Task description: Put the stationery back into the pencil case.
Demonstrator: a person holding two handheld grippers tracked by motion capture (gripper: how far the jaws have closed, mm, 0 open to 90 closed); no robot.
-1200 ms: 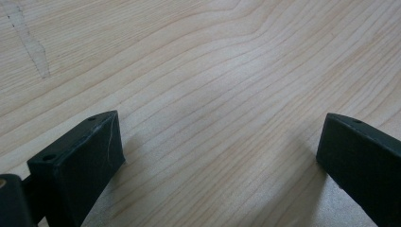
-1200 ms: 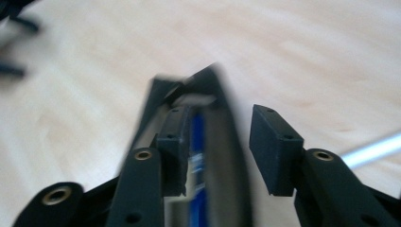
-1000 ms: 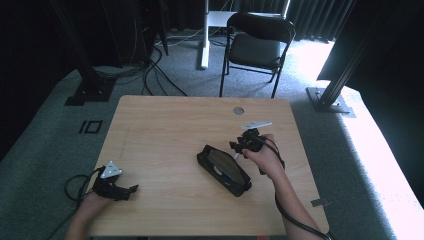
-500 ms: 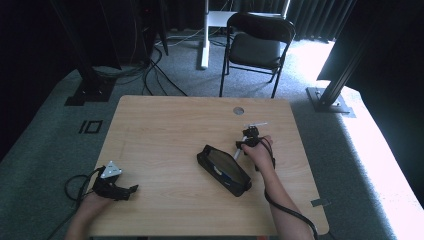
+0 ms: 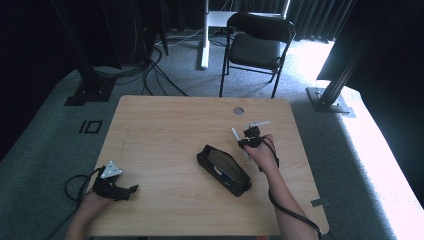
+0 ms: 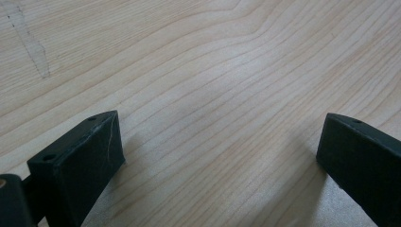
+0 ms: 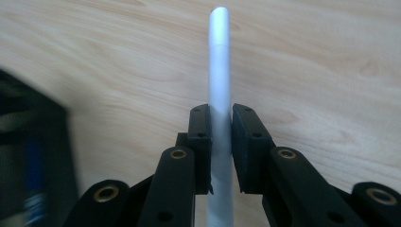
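Right gripper (image 5: 246, 141) sits right of the table's (image 5: 165, 130) centre, carried in the person's right hand (image 5: 262, 156). Its jaws have just been closing and now clamp a white pen (image 7: 219, 85). In the right gripper view (image 7: 220, 151) both pads press on the pen's barrel from either side; the barrel runs straight up between them, with its rounded end well past the jaw tips and above bare wood. In the high view the pen (image 5: 235, 135) pokes out from the gripper toward the upper left, just clear of the black case (image 5: 223, 170).

The case lies open near the table's centre, long axis running diagonally from upper left to lower right. Something light and something blue lie inside; the view is too coarse to say what they are, possibly more pens. In the right gripper view the case (image 7: 28, 161) shows as a dark blur at the left edge.

Left gripper (image 5: 116, 187) rests at the table's near left corner, well apart from the case. In the left gripper view (image 6: 220, 156) its jaws stand wide, nothing between them but bare wood.

A black chair (image 5: 257, 42) stands beyond the far edge of the table.
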